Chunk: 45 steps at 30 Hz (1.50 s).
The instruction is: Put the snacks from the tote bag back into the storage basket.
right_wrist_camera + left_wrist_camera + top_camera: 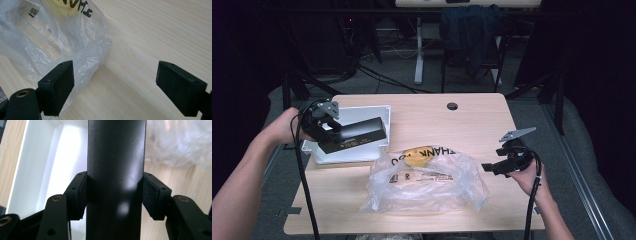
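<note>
Where the fingers [152, 195] close, a black box [116, 170] sits clamped between.

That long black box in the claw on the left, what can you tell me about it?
The black box is a long, slim carton with a smooth, slightly glossy surface, likely cardboard, and small light print along one side, too small to read. The left claw clamps it near one end, a pad pressed to each side. It is held roughly level above the white tray, its free end pointing toward the clear plastic bag. Nothing else appears to touch it.
</note>
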{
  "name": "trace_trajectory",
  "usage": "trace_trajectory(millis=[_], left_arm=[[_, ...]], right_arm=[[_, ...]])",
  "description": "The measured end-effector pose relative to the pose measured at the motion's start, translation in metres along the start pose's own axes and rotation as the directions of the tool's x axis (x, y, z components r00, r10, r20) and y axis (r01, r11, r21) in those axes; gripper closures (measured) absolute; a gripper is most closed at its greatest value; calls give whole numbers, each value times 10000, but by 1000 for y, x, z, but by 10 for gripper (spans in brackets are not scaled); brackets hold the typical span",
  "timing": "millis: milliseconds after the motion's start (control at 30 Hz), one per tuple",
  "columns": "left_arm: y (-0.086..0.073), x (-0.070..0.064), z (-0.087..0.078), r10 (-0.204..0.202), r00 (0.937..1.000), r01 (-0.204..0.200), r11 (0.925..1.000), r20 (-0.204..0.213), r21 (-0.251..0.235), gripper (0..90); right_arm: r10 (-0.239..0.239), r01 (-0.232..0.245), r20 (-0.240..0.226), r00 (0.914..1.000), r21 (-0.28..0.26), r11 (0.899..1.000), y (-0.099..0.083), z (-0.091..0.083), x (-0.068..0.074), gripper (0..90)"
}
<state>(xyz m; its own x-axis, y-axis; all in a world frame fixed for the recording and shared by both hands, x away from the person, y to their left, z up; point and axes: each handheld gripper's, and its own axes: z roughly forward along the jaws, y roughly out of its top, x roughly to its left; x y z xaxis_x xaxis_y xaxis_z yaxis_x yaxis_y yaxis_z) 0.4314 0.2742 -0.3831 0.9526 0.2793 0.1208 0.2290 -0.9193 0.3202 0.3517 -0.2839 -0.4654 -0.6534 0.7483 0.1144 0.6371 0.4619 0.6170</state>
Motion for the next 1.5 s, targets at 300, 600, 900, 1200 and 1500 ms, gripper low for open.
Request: trace_trajectory(millis=[300, 600, 900, 1200, 1500], left_arm=[[-13, 16, 16, 242, 9995, -229, 9980, -220, 584, 434], [-31, 30, 42, 130, 9995, -106, 9963, -280, 858, 435], [-38, 35, 68, 168, 9996, -144, 9943, -217, 1058, 434], [-34, 37, 92, 519, 9987, -517, 9935, 2, 1014, 434], [-32, 36, 112, 783, 9967, -802, 9892, 199, 1227, 433]], right_arm=[[-112, 112, -15, 9999, 25, 9999, -1, 2, 1, 145], [-92, 92, 22, 10000, 0, 10000, -3, 1, -1, 144], [-111, 111, 21, 9999, 67, 9999, -3, 0, -2, 144], [-121, 120, 65, 9999, 49, 9999, -4, 0, -1, 144], [-113, 113, 138, 9998, 25, 9999, -3, 0, 1, 144]])
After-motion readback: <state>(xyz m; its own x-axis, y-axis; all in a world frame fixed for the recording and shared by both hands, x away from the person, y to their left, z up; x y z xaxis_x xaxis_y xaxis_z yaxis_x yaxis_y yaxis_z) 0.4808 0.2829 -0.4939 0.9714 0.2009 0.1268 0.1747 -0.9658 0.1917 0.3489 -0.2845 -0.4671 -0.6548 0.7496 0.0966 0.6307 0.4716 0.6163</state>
